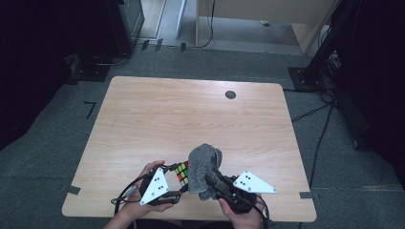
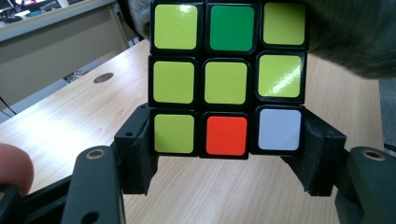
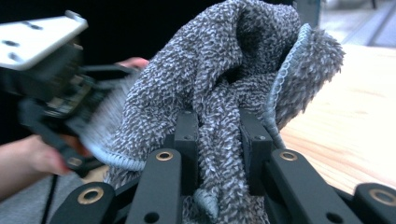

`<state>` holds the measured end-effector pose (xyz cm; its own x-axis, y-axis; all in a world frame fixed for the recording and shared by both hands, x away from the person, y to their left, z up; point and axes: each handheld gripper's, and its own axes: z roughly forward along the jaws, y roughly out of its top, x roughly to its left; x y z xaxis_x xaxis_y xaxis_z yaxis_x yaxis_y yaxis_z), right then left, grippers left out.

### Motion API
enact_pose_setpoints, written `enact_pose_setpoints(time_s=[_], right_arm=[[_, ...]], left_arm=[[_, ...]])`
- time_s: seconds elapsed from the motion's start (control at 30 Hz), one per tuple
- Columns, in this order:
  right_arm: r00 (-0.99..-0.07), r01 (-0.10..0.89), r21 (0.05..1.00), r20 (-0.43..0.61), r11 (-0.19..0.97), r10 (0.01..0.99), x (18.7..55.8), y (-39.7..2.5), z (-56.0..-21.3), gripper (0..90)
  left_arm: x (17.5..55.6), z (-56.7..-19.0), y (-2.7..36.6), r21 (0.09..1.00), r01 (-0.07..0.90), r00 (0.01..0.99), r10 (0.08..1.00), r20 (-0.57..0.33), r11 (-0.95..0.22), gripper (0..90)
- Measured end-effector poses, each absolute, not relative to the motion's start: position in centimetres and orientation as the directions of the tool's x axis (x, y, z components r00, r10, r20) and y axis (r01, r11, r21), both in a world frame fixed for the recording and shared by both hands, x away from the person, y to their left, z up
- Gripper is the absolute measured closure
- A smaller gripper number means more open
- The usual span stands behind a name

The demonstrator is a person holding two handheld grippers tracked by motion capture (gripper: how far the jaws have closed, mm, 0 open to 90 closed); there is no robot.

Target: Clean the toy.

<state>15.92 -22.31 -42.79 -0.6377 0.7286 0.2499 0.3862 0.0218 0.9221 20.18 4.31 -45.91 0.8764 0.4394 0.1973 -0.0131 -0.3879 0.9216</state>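
A Rubik's cube (image 1: 181,172) is held near the table's front edge, with my left gripper (image 1: 177,177) shut on it. Close up, the cube (image 2: 226,77) shows a mostly yellow face with green, red and white squares, and my left gripper (image 2: 226,142) clamps its bottom row from both sides. A grey terry cloth (image 1: 205,169) is bunched up against the cube's right side. My right gripper (image 3: 218,142) is shut on the cloth (image 3: 219,79), which bulges out above the jaws. The cloth's grey edge (image 2: 355,42) drapes over the cube's top right.
The light wooden table (image 1: 191,114) has a round dark grommet (image 1: 230,94) near its far edge. Black stands and cables sit on the floor around the table. The left hand and its gripper (image 3: 51,84) appear blurred behind the cloth.
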Motion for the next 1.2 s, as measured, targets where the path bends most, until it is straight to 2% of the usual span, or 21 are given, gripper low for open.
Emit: enact_pose_setpoints(time_s=[0.17, 0.33, 0.43, 0.53, 0.77, 1.0, 1.2], right_arm=[[-0.594, 0.402, 0.916, 0.257, 0.005, 0.762, 16.2, -23.1, -42.9, 73.2], [-0.675, 0.317, 0.948, 0.220, 0.008, 0.704, 14.8, -22.0, -41.4, 72.6], [-0.685, 0.321, 0.946, 0.198, 0.046, 0.701, 14.7, -21.2, -41.4, 72.5], [-0.658, 0.357, 0.934, 0.236, 0.021, 0.715, 15.3, -21.7, -42.2, 72.4], [-0.550, 0.408, 0.913, 0.252, -0.007, 0.796, 16.1, -23.4, -42.8, 72.3], [-0.594, 0.346, 0.938, 0.224, -0.006, 0.773, 15.3, -22.9, -41.8, 72.0], [-0.603, 0.354, 0.935, 0.229, -0.001, 0.764, 15.2, -22.5, -41.8, 72.0]], left_arm=[[20.3, -45.8, 4.4, 0.925, -0.004, 0.874, 0.448, 0.188, -0.380, 34.1], [20.2, -46.0, 4.1, 0.918, -0.010, 0.877, 0.437, 0.198, -0.397, 34.1], [19.9, -45.8, 4.1, 0.922, -0.022, 0.880, 0.431, 0.202, -0.387, 34.1], [20.0, -45.8, 4.3, 0.922, -0.024, 0.877, 0.435, 0.205, -0.385, 34.1], [20.3, -45.4, 4.9, 0.937, -0.012, 0.874, 0.452, 0.180, -0.350, 34.1], [20.1, -45.6, 4.6, 0.930, -0.022, 0.876, 0.442, 0.195, -0.366, 34.1], [20.0, -45.6, 4.4, 0.929, -0.026, 0.878, 0.437, 0.198, -0.370, 34.1]])
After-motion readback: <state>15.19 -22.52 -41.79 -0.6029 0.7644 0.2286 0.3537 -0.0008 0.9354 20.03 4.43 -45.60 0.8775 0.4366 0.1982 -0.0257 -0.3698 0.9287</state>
